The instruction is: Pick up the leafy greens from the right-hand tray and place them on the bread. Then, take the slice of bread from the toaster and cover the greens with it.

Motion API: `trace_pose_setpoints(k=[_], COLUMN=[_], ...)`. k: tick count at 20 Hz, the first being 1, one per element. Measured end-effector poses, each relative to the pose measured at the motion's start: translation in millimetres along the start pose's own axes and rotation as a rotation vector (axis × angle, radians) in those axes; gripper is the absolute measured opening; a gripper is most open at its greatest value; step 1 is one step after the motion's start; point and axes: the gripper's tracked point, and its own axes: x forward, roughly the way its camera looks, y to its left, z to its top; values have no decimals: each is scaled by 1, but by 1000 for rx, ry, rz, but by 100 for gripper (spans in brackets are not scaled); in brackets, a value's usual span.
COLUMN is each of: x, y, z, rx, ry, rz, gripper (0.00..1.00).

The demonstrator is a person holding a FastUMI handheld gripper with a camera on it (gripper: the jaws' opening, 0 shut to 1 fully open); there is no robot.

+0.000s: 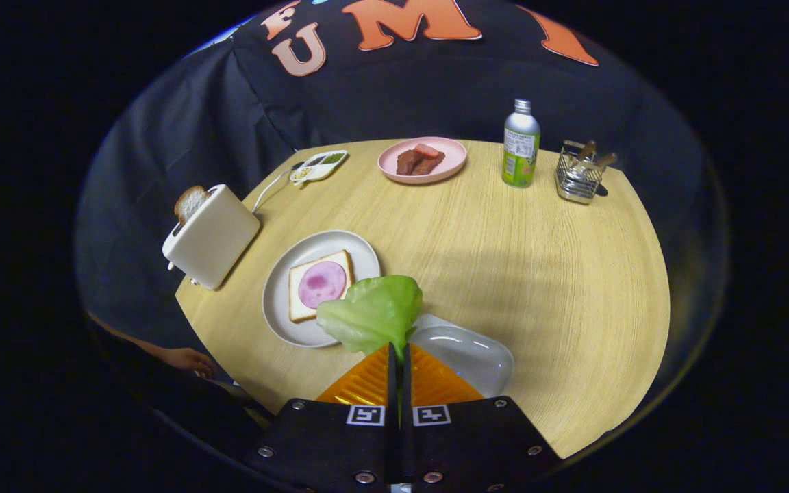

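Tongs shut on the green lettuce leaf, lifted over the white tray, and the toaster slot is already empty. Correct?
Not quite: the white toaster is not empty; a slice of toasted bread stands in its slot, as the gripper view shows. The rest holds: the tongs are shut on the green lettuce leaf, lifted over the white tray.

You've got one gripper [398, 352], fingers closed on one lettuce leaf [372, 312]. Two bread slices: one on the plate [319, 284] with one round of ham [322, 284], one in the single toaster [211, 236]. Dishes count three round/oval: one grey plate [278, 301], one pink plate [422, 161], one white tray [466, 352]. One divided condiment dish [319, 166], one bottle [521, 144], one wire caddy [578, 174]. Meat pieces on the pink plate: looks like three, too small to confirm. One hand [189, 359] at the table [538, 274] edge.
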Motion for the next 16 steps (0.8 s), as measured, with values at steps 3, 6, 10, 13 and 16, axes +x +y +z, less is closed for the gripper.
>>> trace_pose_setpoints(k=[3, 6, 10, 13, 16], x=[7, 23, 53, 75, 91], y=[26, 50, 84, 103, 109], z=[22, 35, 45, 49, 50], rx=[-33, -71, -109, -140, -180], ry=[-16, -13, 15, 38, 60], rz=[26, 39, 64, 67, 38], gripper=[1, 1, 1, 1, 1])
